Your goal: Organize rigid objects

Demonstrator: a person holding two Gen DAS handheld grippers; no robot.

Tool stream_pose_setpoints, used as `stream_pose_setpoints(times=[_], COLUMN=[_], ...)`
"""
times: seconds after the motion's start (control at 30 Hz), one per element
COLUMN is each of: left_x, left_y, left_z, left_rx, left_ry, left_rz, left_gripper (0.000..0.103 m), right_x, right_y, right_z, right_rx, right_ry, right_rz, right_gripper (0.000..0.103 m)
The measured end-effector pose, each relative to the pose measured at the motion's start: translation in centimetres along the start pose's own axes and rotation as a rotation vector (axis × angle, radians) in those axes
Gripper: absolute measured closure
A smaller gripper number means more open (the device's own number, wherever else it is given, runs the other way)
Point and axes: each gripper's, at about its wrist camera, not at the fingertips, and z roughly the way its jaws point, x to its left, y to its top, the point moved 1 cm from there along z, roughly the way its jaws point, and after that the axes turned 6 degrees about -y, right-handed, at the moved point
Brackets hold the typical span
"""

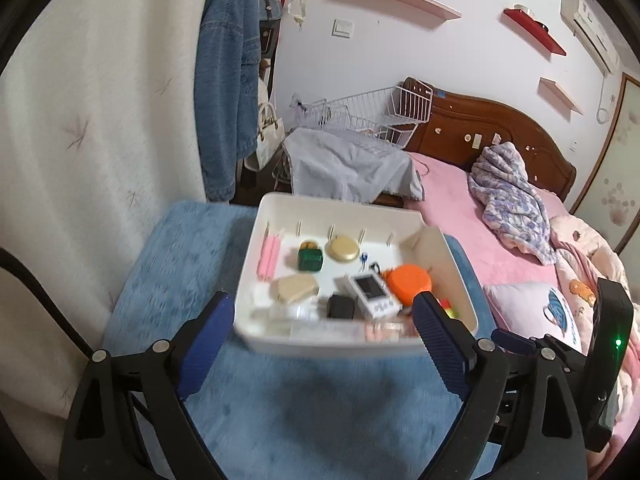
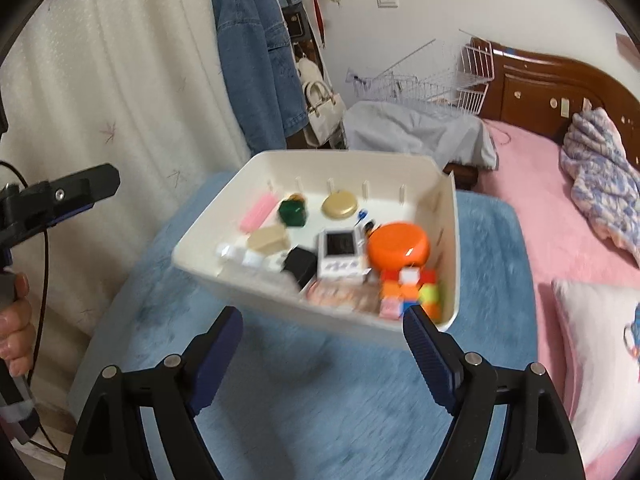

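Note:
A white plastic bin [image 1: 340, 210] [image 2: 450, 216] sits on a blue fuzzy mat [image 1: 280, 400] [image 2: 320, 400]. It holds an orange lid [image 1: 409, 278] [image 2: 398, 246], a white handheld game [image 1: 374, 290] [image 2: 340, 252], a green box [image 1: 309, 259] [image 2: 293, 212], a gold compact [image 1: 342, 249] [image 2: 339, 205], a pink bar [image 1: 267, 258] [image 2: 258, 206], a black block [image 1: 341, 306] [image 2: 300, 264] and a colourful cube [image 2: 412, 286]. My left gripper [image 1: 324, 332] is open just before the bin's near wall. My right gripper [image 2: 322, 340] is open at the bin's near right corner.
A pink bed [image 1: 500, 216] [image 2: 560, 220] with a purple blanket [image 1: 508, 196] and a pillow [image 2: 600, 340] lies to the right. Cream curtains [image 1: 100, 140] hang left. White wire baskets [image 1: 372, 114] and a grey cloth [image 1: 348, 168] stand behind the bin.

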Motion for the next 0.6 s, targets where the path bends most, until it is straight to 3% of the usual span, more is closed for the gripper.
stream_pose_setpoints(times=[0.33, 0.6], left_x=[5.2, 6.1], left_y=[-4.8, -7.9], left_z=[-7.8, -14.9], left_rx=[0.147, 0.161], left_ry=[-0.077, -0.096], left_rz=[-0.087, -0.027], left_gripper=[0.007, 0.003], right_x=[6.8, 10.9], right_y=[-5.7, -9.5], right_z=[-5.7, -11.2], right_rx=[0.086, 0.141], right_ry=[0.003, 0.021], right_rz=[0.140, 0.277], right_gripper=[0.016, 0.015])
